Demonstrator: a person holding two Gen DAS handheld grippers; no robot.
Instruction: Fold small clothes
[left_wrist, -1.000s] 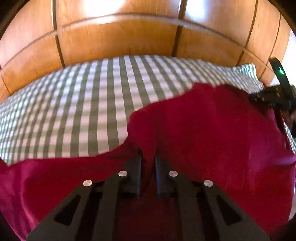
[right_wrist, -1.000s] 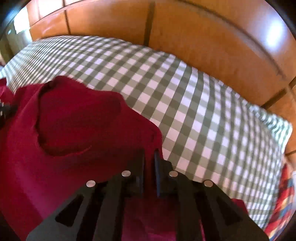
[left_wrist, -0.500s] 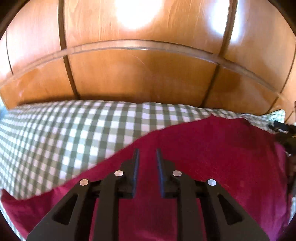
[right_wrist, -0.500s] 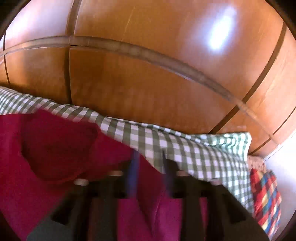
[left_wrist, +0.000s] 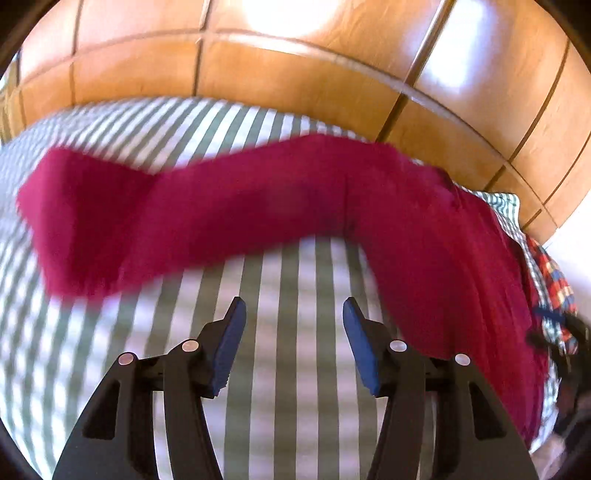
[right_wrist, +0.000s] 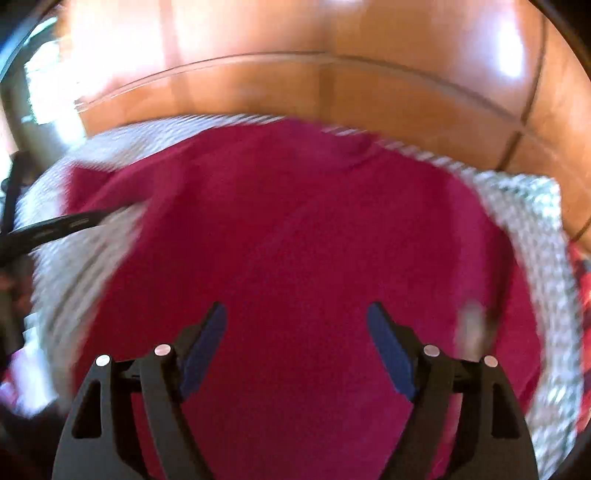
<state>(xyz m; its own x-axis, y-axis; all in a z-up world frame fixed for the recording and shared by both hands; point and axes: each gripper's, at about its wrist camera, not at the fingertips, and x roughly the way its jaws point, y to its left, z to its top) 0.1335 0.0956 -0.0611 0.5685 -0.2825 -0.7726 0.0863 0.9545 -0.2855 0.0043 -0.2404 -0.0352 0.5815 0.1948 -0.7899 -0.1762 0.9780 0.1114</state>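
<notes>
Hovering over the bed, both grippers gape with nothing between their blue pads.

Nearest in the left wrist view, the left gripper (left_wrist: 291, 343) has just been opening and stands at a middling gap above bare green-checked bedcover (left_wrist: 280, 280); the red garment (left_wrist: 236, 218) lies beyond it, a blurred band running from 10 o'clock across to 3 o'clock and down the right side. In the right wrist view, the right gripper (right_wrist: 295, 350) has just been spreading wide, its fingers apart over the red cloth, which fills the middle of that picture. A plaid cloth (left_wrist: 554, 288) peeks at 3 o'clock. Farthest off, at 12 o'clock, stands the wooden headboard (left_wrist: 295, 70).
</notes>
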